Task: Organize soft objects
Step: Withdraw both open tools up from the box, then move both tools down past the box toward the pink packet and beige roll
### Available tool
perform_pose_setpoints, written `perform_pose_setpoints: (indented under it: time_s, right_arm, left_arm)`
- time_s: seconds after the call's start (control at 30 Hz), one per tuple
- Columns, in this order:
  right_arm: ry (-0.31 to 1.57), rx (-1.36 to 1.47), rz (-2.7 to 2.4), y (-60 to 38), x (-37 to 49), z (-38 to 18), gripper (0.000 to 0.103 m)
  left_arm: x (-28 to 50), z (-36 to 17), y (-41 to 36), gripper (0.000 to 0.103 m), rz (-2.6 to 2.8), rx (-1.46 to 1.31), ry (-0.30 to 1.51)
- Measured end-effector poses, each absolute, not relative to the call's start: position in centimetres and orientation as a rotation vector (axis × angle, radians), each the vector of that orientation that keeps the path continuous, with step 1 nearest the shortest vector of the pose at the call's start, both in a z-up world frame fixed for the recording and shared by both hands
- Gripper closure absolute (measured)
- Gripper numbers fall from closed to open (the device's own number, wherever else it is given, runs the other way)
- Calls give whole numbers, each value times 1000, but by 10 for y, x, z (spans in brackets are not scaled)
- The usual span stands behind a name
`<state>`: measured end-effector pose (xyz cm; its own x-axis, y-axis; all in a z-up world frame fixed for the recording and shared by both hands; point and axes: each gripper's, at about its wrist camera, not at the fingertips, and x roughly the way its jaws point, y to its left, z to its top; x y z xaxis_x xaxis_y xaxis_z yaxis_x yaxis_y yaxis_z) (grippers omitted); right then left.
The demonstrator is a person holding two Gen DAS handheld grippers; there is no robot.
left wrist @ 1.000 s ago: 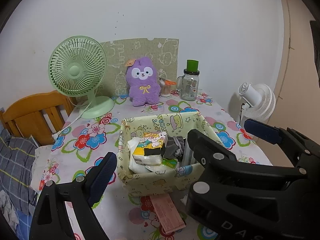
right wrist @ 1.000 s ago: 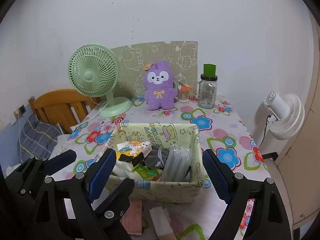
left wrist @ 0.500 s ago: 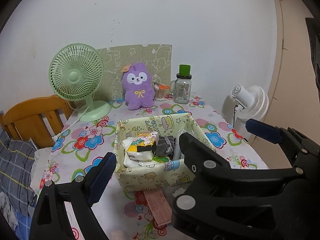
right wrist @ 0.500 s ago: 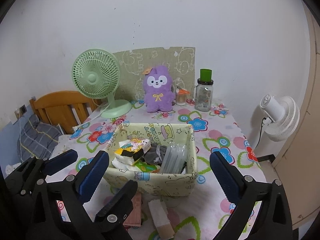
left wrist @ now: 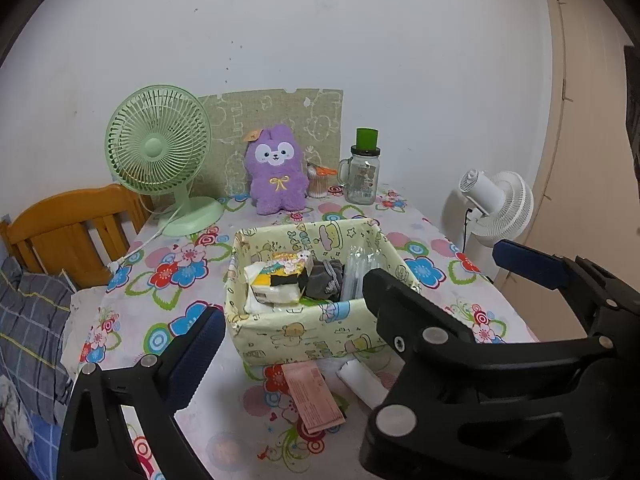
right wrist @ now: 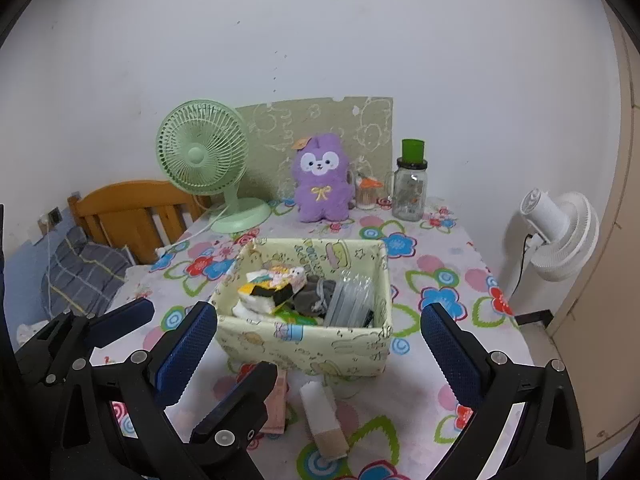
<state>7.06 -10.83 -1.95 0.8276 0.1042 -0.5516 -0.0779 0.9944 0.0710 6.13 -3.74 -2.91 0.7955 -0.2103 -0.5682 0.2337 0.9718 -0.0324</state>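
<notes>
A pale yellow fabric storage box (left wrist: 304, 332) (right wrist: 304, 344) stands mid-table. It holds a tissue pack (left wrist: 276, 284) (right wrist: 268, 292), grey socks (left wrist: 324, 280) (right wrist: 316, 300) and clear plastic packets (right wrist: 352, 300). A purple plush toy (left wrist: 276, 172) (right wrist: 320, 180) sits upright at the back. A pink packet (left wrist: 314, 396) and a white roll (right wrist: 322, 420) lie in front of the box. My left gripper (left wrist: 356, 304) and my right gripper (right wrist: 320, 344) are both open and empty, held above the table's near edge, short of the box.
A green desk fan (left wrist: 160, 160) stands back left, a glass jar with green lid (left wrist: 364, 172) back right, and a small cup of swabs (right wrist: 366, 194) beside the plush. A white floor fan (right wrist: 560, 236) stands right of the table, a wooden chair (left wrist: 72, 232) left.
Both grippers have pulled back and up from the box, so it looks smaller and farther. The packet and roll in front of it have come more into view. Jaws stay open.
</notes>
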Motion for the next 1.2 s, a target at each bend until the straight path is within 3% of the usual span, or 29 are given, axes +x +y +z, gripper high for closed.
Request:
perform_pose_setpoints:
  time_s: [1.2]
  right_arm:
    - [677,5,137,-115,57,-76,0]
  left_arm:
    - [54,-91,-38,0,-282,42,714]
